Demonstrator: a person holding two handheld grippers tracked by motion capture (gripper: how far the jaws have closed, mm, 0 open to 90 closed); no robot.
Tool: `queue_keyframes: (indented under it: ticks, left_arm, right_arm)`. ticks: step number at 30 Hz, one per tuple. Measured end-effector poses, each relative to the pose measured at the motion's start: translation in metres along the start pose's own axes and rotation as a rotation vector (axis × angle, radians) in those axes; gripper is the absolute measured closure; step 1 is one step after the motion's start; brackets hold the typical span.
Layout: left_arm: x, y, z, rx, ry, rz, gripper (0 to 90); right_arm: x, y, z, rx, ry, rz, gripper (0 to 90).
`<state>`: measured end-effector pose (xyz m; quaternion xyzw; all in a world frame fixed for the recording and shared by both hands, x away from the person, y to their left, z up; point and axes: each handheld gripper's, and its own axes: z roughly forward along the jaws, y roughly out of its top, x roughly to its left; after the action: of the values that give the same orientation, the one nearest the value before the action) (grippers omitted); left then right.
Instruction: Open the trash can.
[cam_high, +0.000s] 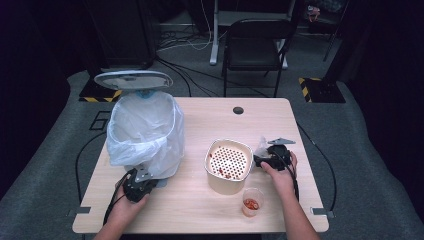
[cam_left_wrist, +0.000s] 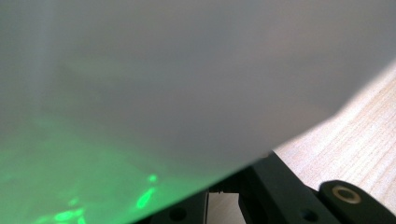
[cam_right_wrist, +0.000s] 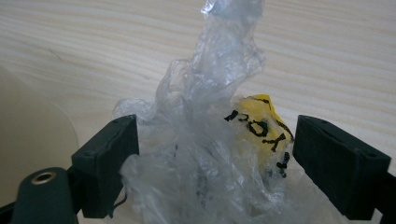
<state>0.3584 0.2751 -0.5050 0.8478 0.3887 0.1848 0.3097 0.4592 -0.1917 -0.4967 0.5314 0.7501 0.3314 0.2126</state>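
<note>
A crumpled clear plastic wrapper (cam_right_wrist: 196, 177) with a yellow printed label lies on the wooden table (cam_right_wrist: 93, 46). My right gripper (cam_right_wrist: 215, 163) stands open around it, one black pad on each side; the left pad (cam_right_wrist: 109, 158) brushes the film and the right one sits just off the label. From above, the right gripper (cam_high: 261, 160) is beside the wrapper (cam_high: 261, 146), just right of a cream bowl (cam_high: 210, 156) with a perforated insert and red bits. My left gripper (cam_high: 149, 176) rests at the base of the bagged bin (cam_high: 145, 132), shut, with white bag film (cam_left_wrist: 187, 93) over it.
A clear cup (cam_high: 251, 202) holding red pieces stands near the front edge, close to my right forearm. The bin's lid (cam_high: 133, 79) stands open behind it. A folding chair (cam_high: 255, 45) and cables are on the floor beyond the table.
</note>
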Motion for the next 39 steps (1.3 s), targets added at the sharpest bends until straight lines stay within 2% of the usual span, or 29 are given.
queue_keyframes:
  ticks: [8, 11, 16, 17, 18, 19, 20, 22, 23, 24, 25, 27, 29, 30, 33, 37, 38, 39]
  left_arm:
    - [0.000, 0.000, 0.000, -0.001, 0.000, -0.001, 90.0]
    - [0.000, 0.000, 0.000, -0.001, -0.001, -0.003, 90.0]
    - [0.000, 0.000, 0.000, 0.001, -0.003, -0.003, 90.0]
    - [0.000, 0.000, 0.000, 0.001, -0.002, -0.002, 90.0]
    - [0.000, 0.000, 0.000, 0.001, -0.002, -0.002, 90.0]
    - [0.000, 0.000, 0.000, 0.001, -0.002, -0.002, 90.0]
    - [0.000, 0.000, 0.000, 0.001, -0.002, -0.002, 90.0]
    - [0.000, 0.000, 0.000, 0.001, -0.003, -0.003, 90.0]
    - [0.000, 0.000, 0.000, 0.001, -0.003, -0.002, 90.0]
    - [0.000, 0.000, 0.000, 0.001, -0.003, -0.002, 90.0]
    - [0.000, 0.000, 0.000, 0.001, -0.002, -0.003, 90.0]
    - [0.000, 0.000, 0.000, -0.002, -0.001, -0.004, 90.0]
    - [0.000, 0.000, 0.000, -0.001, 0.000, -0.004, 90.0]
    - [0.000, 0.000, 0.000, -0.001, 0.000, -0.004, 90.0]
    - [0.000, 0.000, 0.000, 0.000, 0.000, -0.003, 90.0]
    - [0.000, 0.000, 0.000, 0.000, 0.002, -0.001, 90.0]
    - [-0.002, 0.000, 0.001, -0.010, 0.002, -0.018, 90.0]
    - [-0.002, 0.000, 0.000, -0.007, 0.005, -0.015, 90.0]
  right_arm:
    - [-0.002, -0.011, 0.003, 0.036, -0.009, 0.026, 15.3]
    - [-0.003, -0.015, 0.003, 0.034, -0.013, 0.012, 24.2]
    - [-0.001, -0.018, 0.004, 0.040, 0.002, -0.008, 33.0]
    - [0.001, -0.018, 0.004, 0.042, -0.005, -0.017, 38.2]
    - [0.001, -0.018, 0.004, 0.042, -0.005, -0.017, 38.2]
    - [0.001, -0.018, 0.003, 0.037, 0.008, -0.029, 45.9]
    - [0.001, -0.018, 0.003, 0.035, 0.014, -0.027, 48.8]
    - [0.001, -0.018, 0.003, 0.036, 0.019, -0.025, 51.6]
    - [0.001, -0.019, 0.003, 0.039, 0.031, -0.014, 56.7]
    - [0.001, -0.019, 0.003, 0.039, 0.031, -0.014, 56.7]
    - [-0.001, -0.019, 0.002, 0.039, 0.047, -0.008, 61.5]
    - [-0.001, -0.019, 0.002, 0.037, 0.049, -0.006, 63.8]
    - [-0.004, -0.018, 0.000, 0.042, 0.074, -0.014, 69.4]
    - [-0.002, -0.017, -0.001, 0.047, 0.077, 0.009, 70.4]
    - [-0.004, -0.015, -0.002, 0.055, 0.088, -0.017, 72.5]
    - [-0.005, -0.011, -0.007, 0.054, 0.103, -0.016, 73.6]
    - [-0.005, -0.011, -0.007, 0.054, 0.103, -0.016, 73.6]
    - [-0.005, -0.009, -0.009, 0.048, 0.105, -0.013, 73.5]
